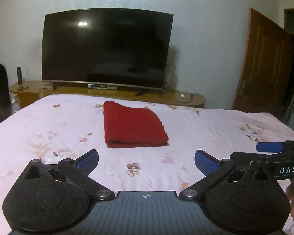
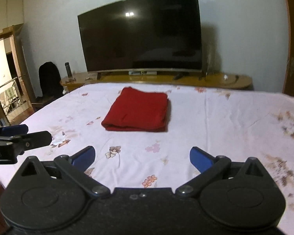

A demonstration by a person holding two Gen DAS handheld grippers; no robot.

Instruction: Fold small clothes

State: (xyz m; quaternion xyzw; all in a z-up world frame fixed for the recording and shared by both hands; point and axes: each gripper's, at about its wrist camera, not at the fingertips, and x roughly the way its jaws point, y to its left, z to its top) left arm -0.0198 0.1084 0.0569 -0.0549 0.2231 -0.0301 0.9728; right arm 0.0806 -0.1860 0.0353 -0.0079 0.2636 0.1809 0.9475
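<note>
A red garment [image 1: 132, 125] lies folded into a neat rectangle on the pink flowered bed sheet [image 1: 49, 129], toward the far end of the bed. In the right wrist view the same red garment [image 2: 137, 112] rests flat on the sheet [image 2: 215, 117]. My left gripper [image 1: 146, 161] hovers well short of it, jaws wide apart, nothing between the blue pads. My right gripper [image 2: 142, 158] is likewise open and empty, held back from the cloth. Each gripper shows at the edge of the other's view: the right gripper [image 1: 270, 152] and the left gripper [image 2: 19, 137].
A large dark television [image 1: 107, 49] stands on a low wooden cabinet [image 1: 107, 95] past the foot of the bed. A brown door [image 1: 262, 64] hangs ajar at the right. A dark chair [image 2: 49, 80] and a doorway [image 2: 2, 78] are at the left.
</note>
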